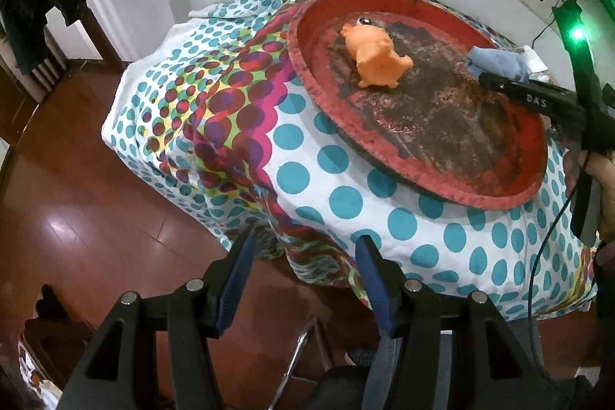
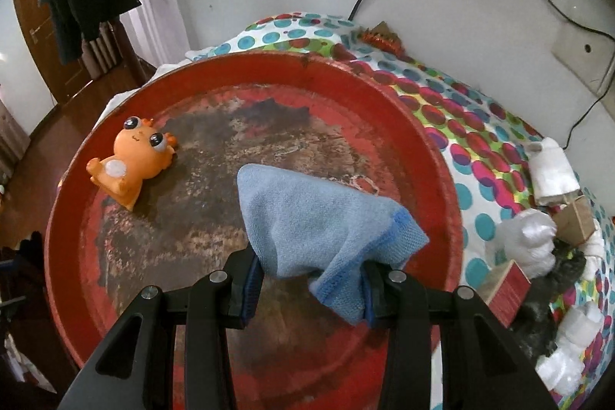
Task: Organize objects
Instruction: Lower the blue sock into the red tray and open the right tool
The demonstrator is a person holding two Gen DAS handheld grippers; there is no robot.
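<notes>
- Nearest us, our right tongs (image 2: 307, 279) pinch a bunched blue cloth (image 2: 319, 214) over the red tray (image 2: 419, 125); only a fold sits between the pads, so we judge it could slip free if the hand swings.
- Our left tongs (image 1: 303, 279) hang open and empty beyond the table (image 1: 346, 202) edge.
- We see the orange toy (image 2: 130, 160) lying near the tray's left rim; a trailing cloth corner might drag across it.
- Clutter on the right, white bags (image 2: 526, 241) included, could snag a careless pass.
</notes>
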